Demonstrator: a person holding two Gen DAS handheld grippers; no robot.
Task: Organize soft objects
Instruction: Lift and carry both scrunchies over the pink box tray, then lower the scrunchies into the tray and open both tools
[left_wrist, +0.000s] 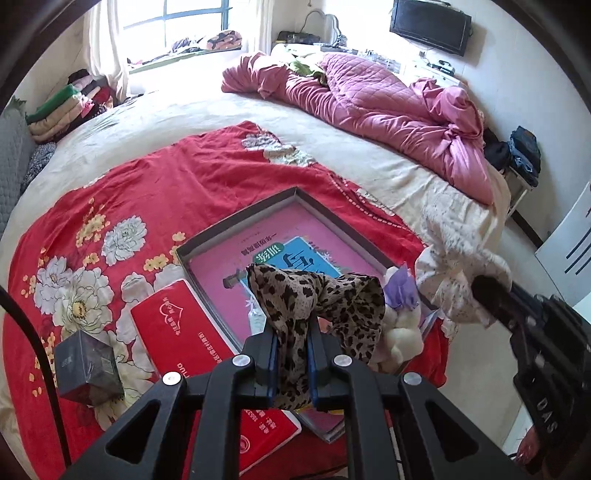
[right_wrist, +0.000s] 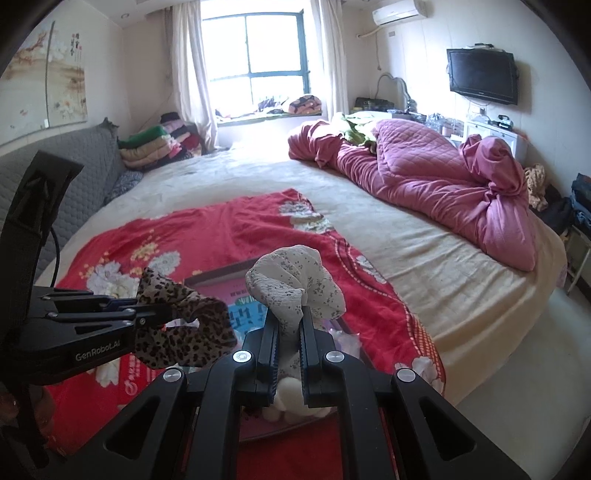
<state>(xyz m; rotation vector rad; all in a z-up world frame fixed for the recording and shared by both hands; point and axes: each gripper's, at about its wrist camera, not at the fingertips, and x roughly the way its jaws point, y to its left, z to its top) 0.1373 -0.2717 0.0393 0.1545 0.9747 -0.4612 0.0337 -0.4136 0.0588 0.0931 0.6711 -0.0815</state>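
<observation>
My left gripper (left_wrist: 291, 332) is shut on a leopard-print scrunchie (left_wrist: 325, 299), held above a shallow box (left_wrist: 229, 236) that lies on the red floral blanket (left_wrist: 166, 184). Inside the box are a pink and blue booklet (left_wrist: 291, 254) and a small cream plush toy (left_wrist: 402, 336) with a purple bow. My right gripper (right_wrist: 290, 325) is shut on a white floral scrunchie (right_wrist: 295, 280), over the same box (right_wrist: 218, 277). In the right wrist view the left gripper (right_wrist: 147, 314) comes in from the left with the leopard scrunchie (right_wrist: 184, 325). The right gripper (left_wrist: 484, 291) shows at the left wrist view's right edge.
A red packet (left_wrist: 177, 325) and a dark wrapped cube (left_wrist: 88, 365) lie on the blanket left of the box. A pink quilt (left_wrist: 388, 110) is bunched along the bed's far side. Folded clothes (right_wrist: 155, 144) are stacked by the grey headboard (right_wrist: 74, 173). The floor (right_wrist: 535, 350) lies to the right.
</observation>
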